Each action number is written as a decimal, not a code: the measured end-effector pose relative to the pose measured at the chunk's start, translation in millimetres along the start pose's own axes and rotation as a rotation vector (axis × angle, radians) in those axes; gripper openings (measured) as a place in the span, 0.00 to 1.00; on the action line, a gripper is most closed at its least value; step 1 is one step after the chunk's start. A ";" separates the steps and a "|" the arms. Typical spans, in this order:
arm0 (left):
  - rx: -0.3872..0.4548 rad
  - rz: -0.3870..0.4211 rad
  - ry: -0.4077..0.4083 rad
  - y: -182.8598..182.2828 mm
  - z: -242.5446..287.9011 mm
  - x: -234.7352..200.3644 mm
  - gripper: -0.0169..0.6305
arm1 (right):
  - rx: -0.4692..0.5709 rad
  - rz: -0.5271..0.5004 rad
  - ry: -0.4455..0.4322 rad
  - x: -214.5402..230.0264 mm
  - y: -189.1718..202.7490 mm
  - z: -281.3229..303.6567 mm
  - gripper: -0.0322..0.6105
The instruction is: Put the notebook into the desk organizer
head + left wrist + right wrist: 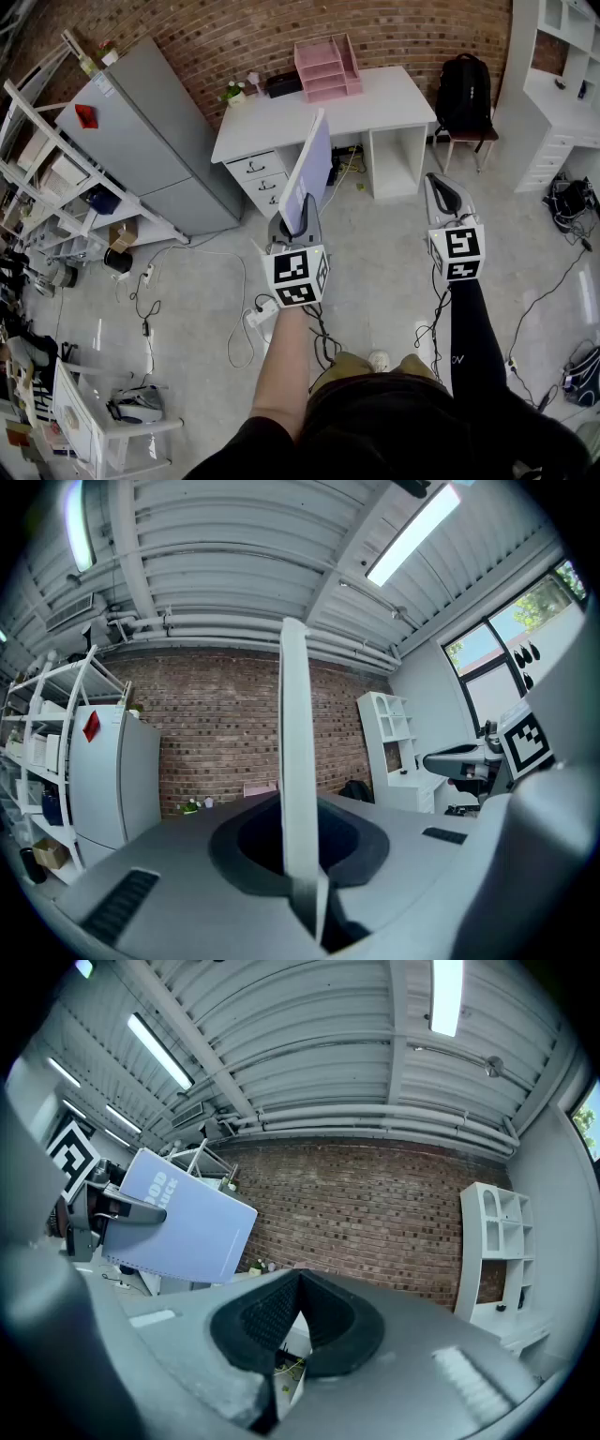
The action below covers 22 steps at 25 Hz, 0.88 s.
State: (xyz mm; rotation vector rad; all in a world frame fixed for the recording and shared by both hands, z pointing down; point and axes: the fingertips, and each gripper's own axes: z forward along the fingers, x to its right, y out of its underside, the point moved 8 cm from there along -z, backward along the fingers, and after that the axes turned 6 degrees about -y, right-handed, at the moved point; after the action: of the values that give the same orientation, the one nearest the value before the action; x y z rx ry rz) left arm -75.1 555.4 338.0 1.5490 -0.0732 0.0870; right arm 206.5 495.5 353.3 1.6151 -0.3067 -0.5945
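Note:
My left gripper [295, 223] is shut on the lower edge of a pale lavender notebook [310, 167], which stands upright above the floor, well short of the desk. In the left gripper view the notebook [293, 761] shows edge-on, pinched between the jaws [302, 892]. The right gripper view shows its cover [183, 1221] at the left. The pink tiered desk organizer [326, 67] stands at the back of the white desk [281, 117]. My right gripper [441, 192] hovers to the right at the same height, shut and empty [296, 1283].
A grey cabinet [141, 122] stands left of the desk, with white racks [56, 178] beside it. A black backpack [464, 89] sits on a chair to the desk's right. A white shelf unit [562, 84] is at far right. Cables [239, 319] trail over the floor.

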 end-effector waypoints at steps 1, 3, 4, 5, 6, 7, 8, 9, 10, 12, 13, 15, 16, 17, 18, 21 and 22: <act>0.000 -0.001 0.001 0.2 -0.5 2.0 0.08 | 0.001 0.001 0.000 1.4 0.3 -1.2 0.05; 0.000 -0.003 0.004 0.4 -1.1 5.0 0.08 | 0.003 0.000 -0.001 3.6 0.7 -2.7 0.05; 0.000 -0.005 0.005 0.2 -1.1 5.5 0.08 | 0.002 -0.002 -0.003 4.2 0.6 -2.7 0.05; -0.001 -0.006 0.006 -0.2 -0.9 5.5 0.08 | 0.002 -0.003 -0.005 4.4 0.4 -2.4 0.05; -0.001 -0.007 0.006 -0.7 -0.5 5.0 0.08 | 0.004 -0.003 -0.009 4.5 0.1 -2.1 0.05; -0.001 -0.007 0.007 -1.2 0.0 4.1 0.08 | 0.008 0.000 -0.012 4.5 -0.2 -1.7 0.05; -0.001 -0.007 0.008 -1.5 0.7 2.9 0.08 | 0.015 0.006 -0.015 4.6 -0.3 -1.2 0.05; -0.001 -0.006 0.008 -1.5 1.7 1.7 0.08 | 0.021 0.014 -0.016 4.9 -0.1 -0.3 0.05; -0.001 -0.004 0.007 -1.3 3.0 0.5 0.08 | 0.026 0.021 -0.018 5.4 0.2 0.9 0.05; -0.002 -0.002 0.004 -0.8 6.5 -1.6 0.08 | 0.030 0.029 -0.022 7.0 1.4 4.4 0.05; -0.002 -0.001 0.003 -0.6 8.8 -2.3 0.08 | 0.030 0.029 -0.024 8.2 2.1 6.5 0.05; -0.003 -0.003 0.001 0.5 14.2 -3.7 0.08 | 0.029 0.031 -0.024 10.7 4.0 11.6 0.05; -0.003 -0.004 0.001 1.5 17.4 -4.6 0.08 | 0.030 0.033 -0.025 11.9 5.3 14.6 0.05; -0.004 -0.004 0.000 2.6 21.2 -5.5 0.08 | 0.030 0.036 -0.025 13.2 6.8 18.2 0.05; -0.005 -0.005 0.000 3.7 25.6 -6.5 0.08 | 0.030 0.038 -0.026 14.6 8.4 22.2 0.05; -0.007 -0.002 0.005 6.5 42.9 -10.7 0.08 | 0.027 0.042 -0.024 19.5 12.3 38.8 0.05; -0.008 -0.001 0.007 6.8 50.4 -13.3 0.08 | 0.026 0.043 -0.024 21.1 13.0 46.5 0.05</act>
State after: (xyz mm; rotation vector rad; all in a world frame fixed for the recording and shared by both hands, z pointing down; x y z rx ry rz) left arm -88.7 505.0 344.4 1.5409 -0.0671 0.0910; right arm 200.6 443.7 360.0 1.6233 -0.3673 -0.5793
